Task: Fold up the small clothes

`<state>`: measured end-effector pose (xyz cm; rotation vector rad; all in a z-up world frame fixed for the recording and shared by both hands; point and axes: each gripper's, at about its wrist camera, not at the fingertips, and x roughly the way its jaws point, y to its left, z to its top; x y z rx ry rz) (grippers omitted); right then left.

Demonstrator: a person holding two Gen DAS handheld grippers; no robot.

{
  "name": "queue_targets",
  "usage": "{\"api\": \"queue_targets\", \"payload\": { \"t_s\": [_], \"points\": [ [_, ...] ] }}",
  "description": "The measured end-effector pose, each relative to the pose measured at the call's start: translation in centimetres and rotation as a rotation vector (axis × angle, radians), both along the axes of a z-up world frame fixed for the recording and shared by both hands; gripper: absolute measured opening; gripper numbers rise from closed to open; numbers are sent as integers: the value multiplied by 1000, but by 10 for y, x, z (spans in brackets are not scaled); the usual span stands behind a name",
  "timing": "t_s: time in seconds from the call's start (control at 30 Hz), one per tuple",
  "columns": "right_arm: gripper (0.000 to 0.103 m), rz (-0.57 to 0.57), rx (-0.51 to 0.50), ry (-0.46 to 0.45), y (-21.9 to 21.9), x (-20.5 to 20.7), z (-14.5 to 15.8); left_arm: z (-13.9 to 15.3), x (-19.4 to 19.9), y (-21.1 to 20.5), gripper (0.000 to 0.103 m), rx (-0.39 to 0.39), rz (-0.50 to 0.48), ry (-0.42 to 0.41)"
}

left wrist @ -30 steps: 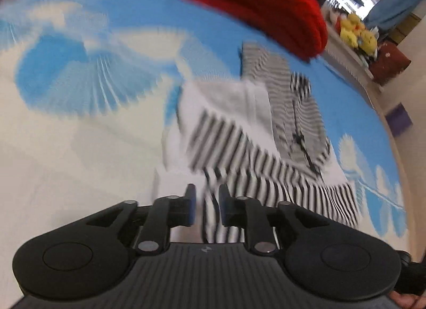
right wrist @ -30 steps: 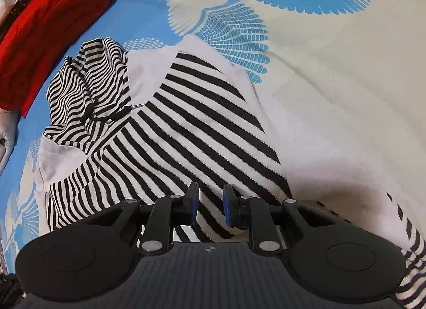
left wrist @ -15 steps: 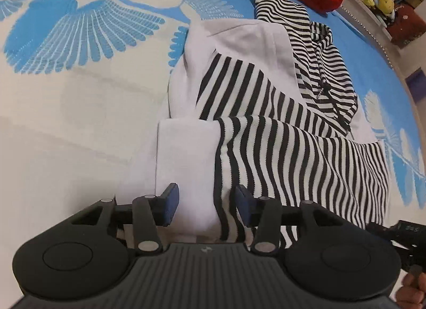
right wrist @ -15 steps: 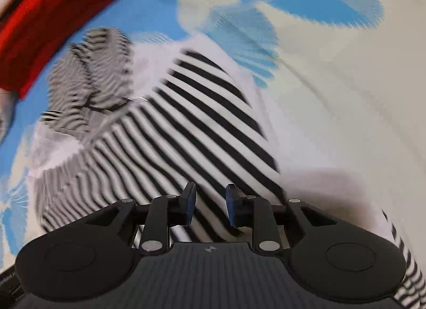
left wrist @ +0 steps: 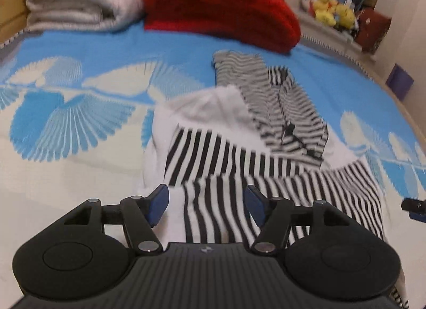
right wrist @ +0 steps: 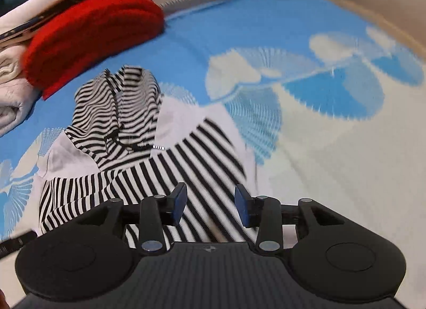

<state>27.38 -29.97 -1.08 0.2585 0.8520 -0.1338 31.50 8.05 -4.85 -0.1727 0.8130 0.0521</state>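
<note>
Here the bed (left wrist: 80,183) fills both views, its blue-and-cream bird-print cover giving a flat surface for folding. At its far end sit a red folded knit (left wrist: 221,8) and a pale folded blanket (left wrist: 80,2), likely parked there to keep the working area free. In the middle lies the striped hoodie (left wrist: 239,154), sleeves already turned in across the white body and the hood pointing toward the red knit, so it seems partway through folding. The left gripper (left wrist: 207,199) hangs just above the hem end with its jaws wide, having just been opening, nothing pinched between them. The right gripper (right wrist: 210,199) is also parted, less widely, its jaws just opening too, cloth below but not clamped; both appear to have let the fold settle. The hem nearest the grippers is hidden behind their bodies, and motion blur smears the stripes.
</note>
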Motion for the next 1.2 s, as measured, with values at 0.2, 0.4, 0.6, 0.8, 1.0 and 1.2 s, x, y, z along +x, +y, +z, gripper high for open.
{"api": "queue_targets", "payload": {
  "t_s": [0.2, 0.4, 0.6, 0.8, 1.0, 1.2],
  "points": [
    [41, 44, -54, -24, -9, -7, 6, 3, 1, -8, 71, 55, 59, -44],
    [41, 82, -51, -18, -19, -4, 8, 0, 6, -3, 71, 50, 100, -56],
    [41, 98, -50, -7, -27, 2, 11, 3, 11, -12, 68, 170, 78, -118],
    [41, 127, -68, -12, -33, 9, 16, 17, 37, -4, 33, -5, 61, -129],
    [41, 107, -52, 1, -43, 13, 15, 24, 132, -20, 12, 70, -2, -139],
    [41, 77, -44, 12, -50, 18, 12, 0, 262, -13, 13, 35, -17, -62]
  ]
}}
